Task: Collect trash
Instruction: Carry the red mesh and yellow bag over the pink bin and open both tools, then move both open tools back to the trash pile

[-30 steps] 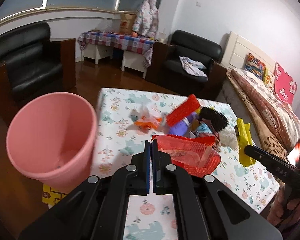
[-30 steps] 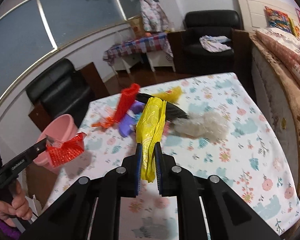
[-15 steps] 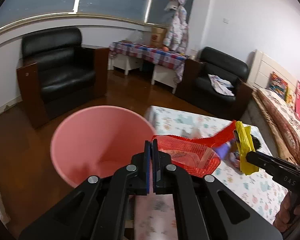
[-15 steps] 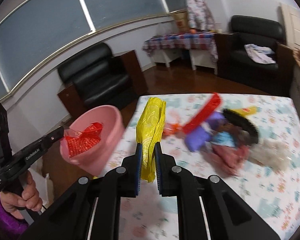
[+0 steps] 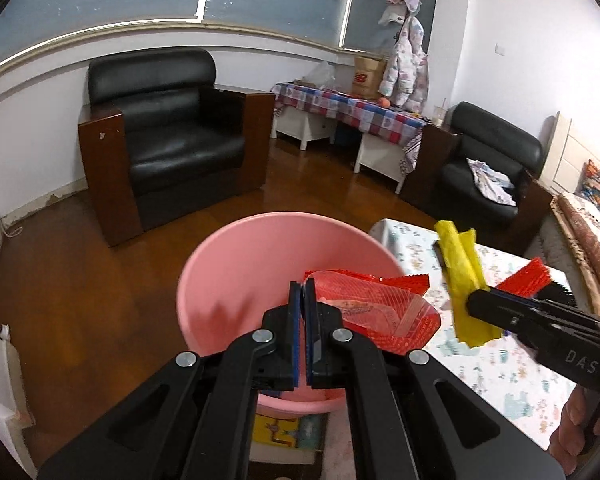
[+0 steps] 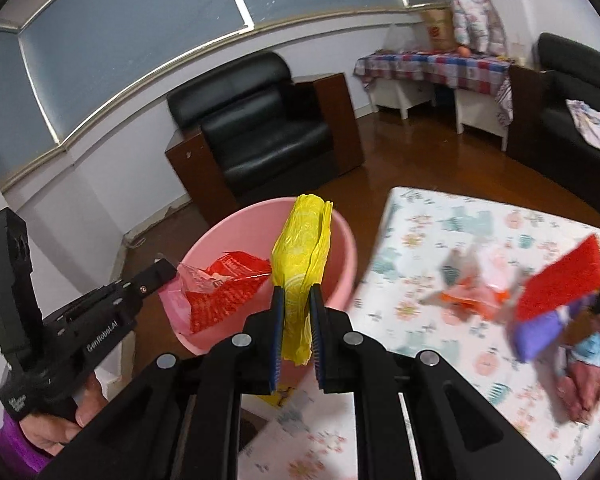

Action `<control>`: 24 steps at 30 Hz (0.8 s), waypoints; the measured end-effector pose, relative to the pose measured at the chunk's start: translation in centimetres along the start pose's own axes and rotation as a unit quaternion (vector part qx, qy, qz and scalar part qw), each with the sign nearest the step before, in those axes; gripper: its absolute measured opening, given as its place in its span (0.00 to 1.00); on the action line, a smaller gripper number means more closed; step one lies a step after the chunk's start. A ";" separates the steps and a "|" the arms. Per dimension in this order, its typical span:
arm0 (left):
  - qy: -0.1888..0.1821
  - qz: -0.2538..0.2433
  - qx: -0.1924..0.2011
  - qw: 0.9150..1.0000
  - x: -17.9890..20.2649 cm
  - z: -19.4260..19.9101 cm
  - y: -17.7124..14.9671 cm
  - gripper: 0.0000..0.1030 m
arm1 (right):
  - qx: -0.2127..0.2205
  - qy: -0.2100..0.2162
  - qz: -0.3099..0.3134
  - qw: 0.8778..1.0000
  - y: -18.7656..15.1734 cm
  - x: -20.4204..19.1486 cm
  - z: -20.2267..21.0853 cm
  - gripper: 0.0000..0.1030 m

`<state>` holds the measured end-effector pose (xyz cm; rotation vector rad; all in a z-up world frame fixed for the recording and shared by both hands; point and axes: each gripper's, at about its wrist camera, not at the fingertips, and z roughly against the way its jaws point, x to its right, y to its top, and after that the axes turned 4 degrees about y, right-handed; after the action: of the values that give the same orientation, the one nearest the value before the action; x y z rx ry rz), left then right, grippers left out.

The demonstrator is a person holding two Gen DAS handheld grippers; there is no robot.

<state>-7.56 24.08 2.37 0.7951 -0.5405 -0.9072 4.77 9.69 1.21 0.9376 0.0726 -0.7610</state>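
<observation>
Setting: a home, a lived-in room serving as sitting room and bedroom. Two black leather armchairs (image 5: 168,132) (image 5: 488,168) with wooden sides stand on a glossy brown wood floor (image 5: 80,280). Side table under a checked cloth (image 5: 348,108), cardboard box (image 5: 368,72) on top. Child's padded jacket (image 5: 406,68) hangs by the window. Bed with patterned cover (image 5: 592,232) at right. Floral tablecloth (image 6: 440,232) in the foreground.
</observation>
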 end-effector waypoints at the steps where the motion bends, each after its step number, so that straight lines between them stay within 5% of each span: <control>1: 0.002 0.000 -0.001 1.000 -0.1 -0.2 0.0 0.01 | -0.004 0.003 0.001 1.000 0.2 -0.2 -0.6 0.12; 8: 0.008 -0.004 -0.014 1.000 -0.9 -1.3 0.1 0.01 | -0.022 0.010 0.004 1.000 0.6 -1.0 -3.7 0.14; 10: 0.004 -0.007 -0.014 1.000 -0.9 -1.3 0.0 0.02 | -0.023 0.010 0.006 1.000 0.6 -1.1 -4.1 0.22; 12: 0.001 -0.007 -0.015 1.000 -0.9 -1.4 0.0 0.08 | -0.022 0.012 0.006 1.000 0.5 -1.2 -4.0 0.32; 16: -0.004 0.001 -0.013 1.000 -1.2 -1.3 0.1 0.41 | -0.017 0.013 0.010 1.000 0.4 -1.1 -3.8 0.41; 24: -0.015 0.003 -0.009 1.000 -0.7 -0.6 0.2 0.44 | -0.006 0.007 0.011 1.000 -0.2 -0.8 -2.5 0.46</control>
<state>-7.39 25.00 2.08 0.7633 -0.5606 -0.9183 4.70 11.94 -0.20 0.9317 0.0798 -0.7334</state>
